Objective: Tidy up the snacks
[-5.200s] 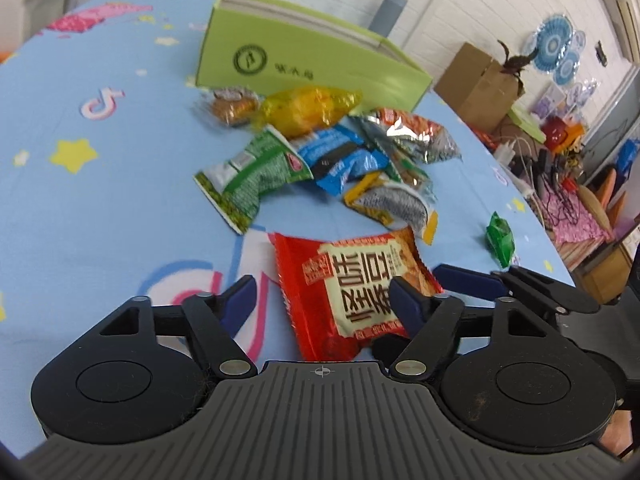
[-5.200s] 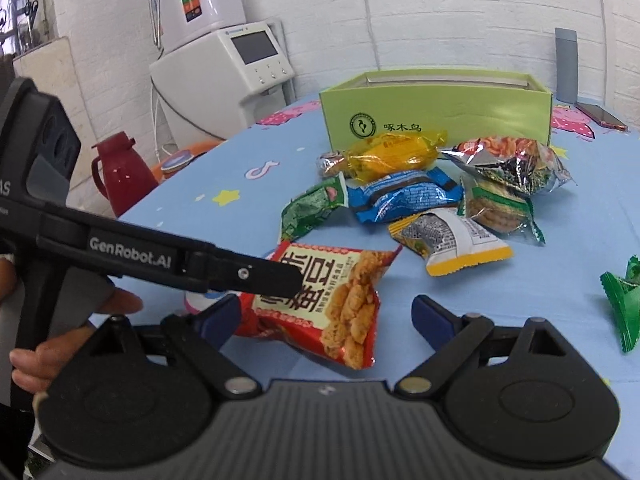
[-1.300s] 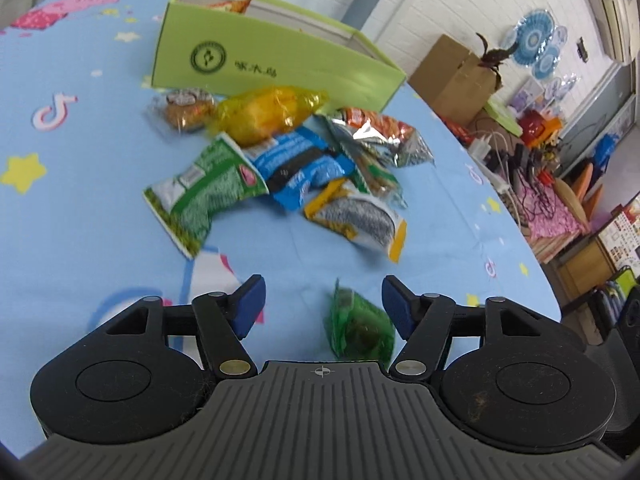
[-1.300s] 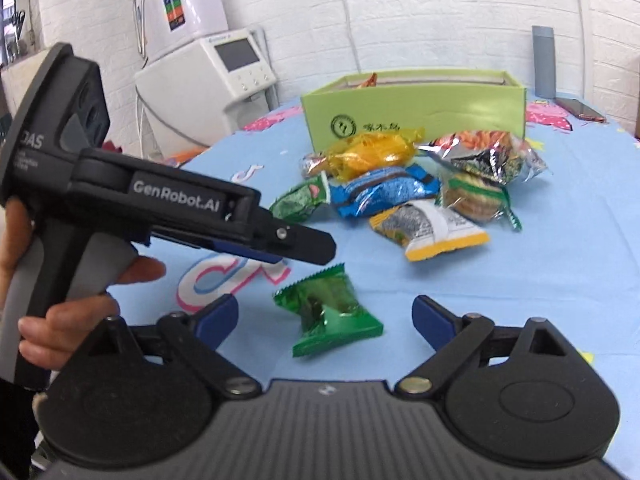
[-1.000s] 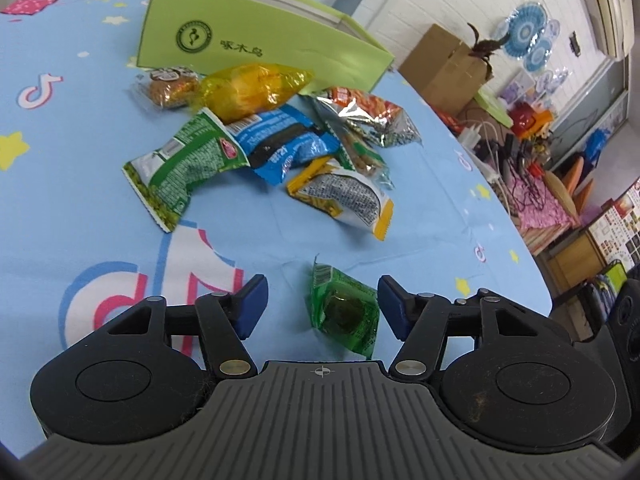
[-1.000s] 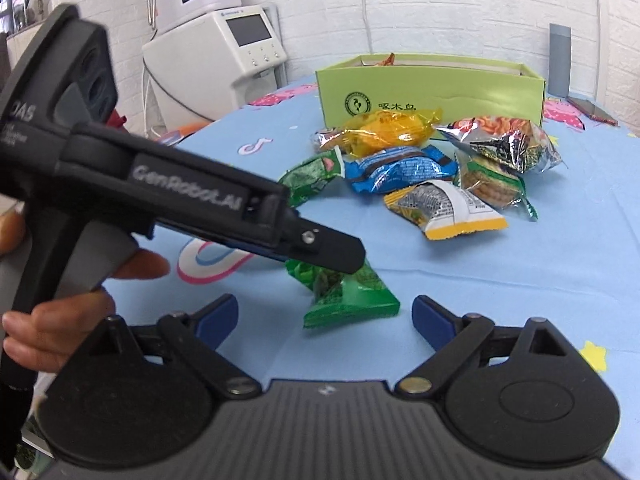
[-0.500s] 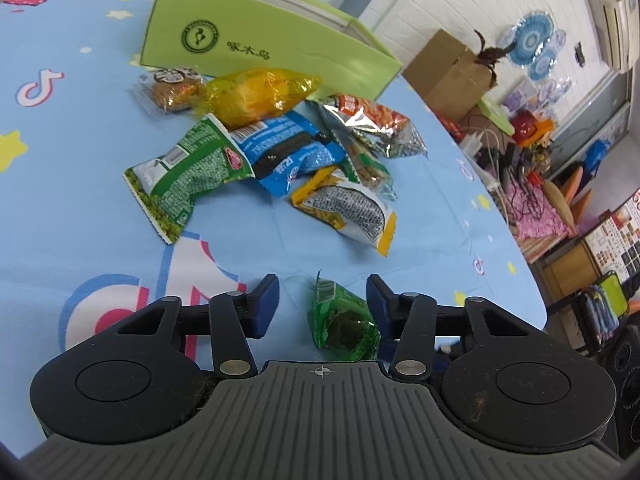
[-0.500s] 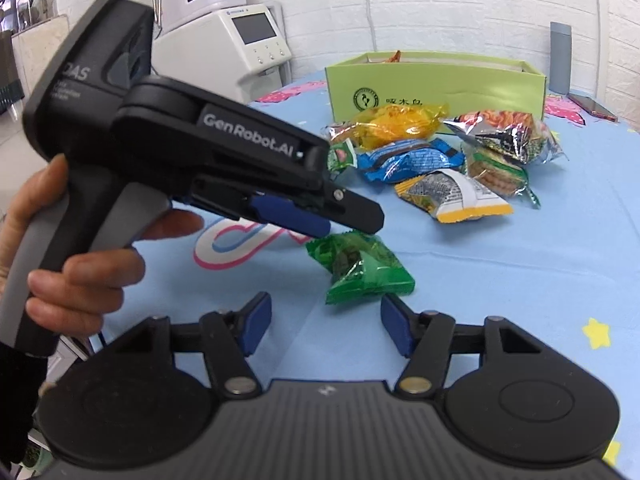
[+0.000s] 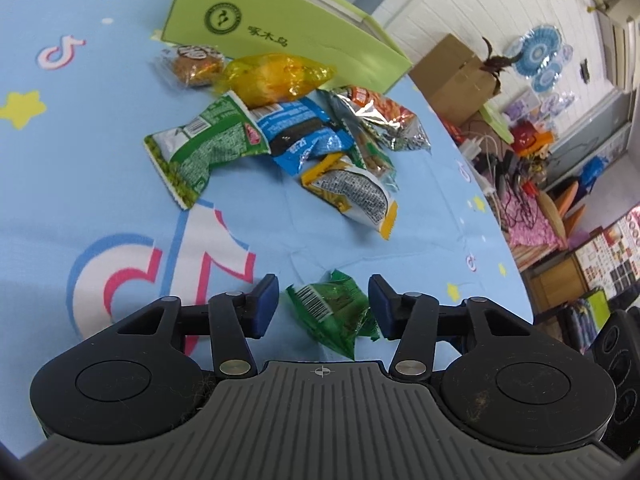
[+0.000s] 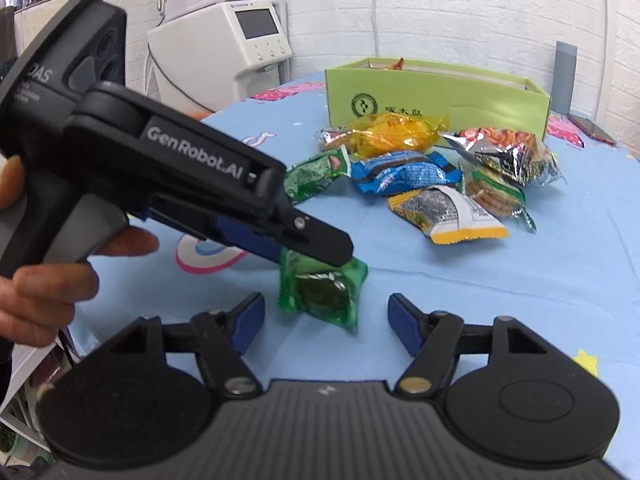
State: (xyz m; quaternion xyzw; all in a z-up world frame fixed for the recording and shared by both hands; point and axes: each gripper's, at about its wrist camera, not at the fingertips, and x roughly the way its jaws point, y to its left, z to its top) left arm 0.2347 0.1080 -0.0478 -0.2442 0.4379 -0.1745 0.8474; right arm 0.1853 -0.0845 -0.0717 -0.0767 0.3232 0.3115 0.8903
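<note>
"GenRobot.AI" runs along the left gripper (image 10: 320, 250); "啄木鸟" is printed on the green box (image 10: 440, 96)

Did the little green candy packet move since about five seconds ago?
Yes. The green packet came in from the right, away from the snack pile, and now sits between both grippers.

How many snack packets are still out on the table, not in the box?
8. Small green packet between the left gripper jaws; seven piled before the green box: brown, yellow, green, blue, silver-yellow, cracker, foil. More may hide underneath.
</note>
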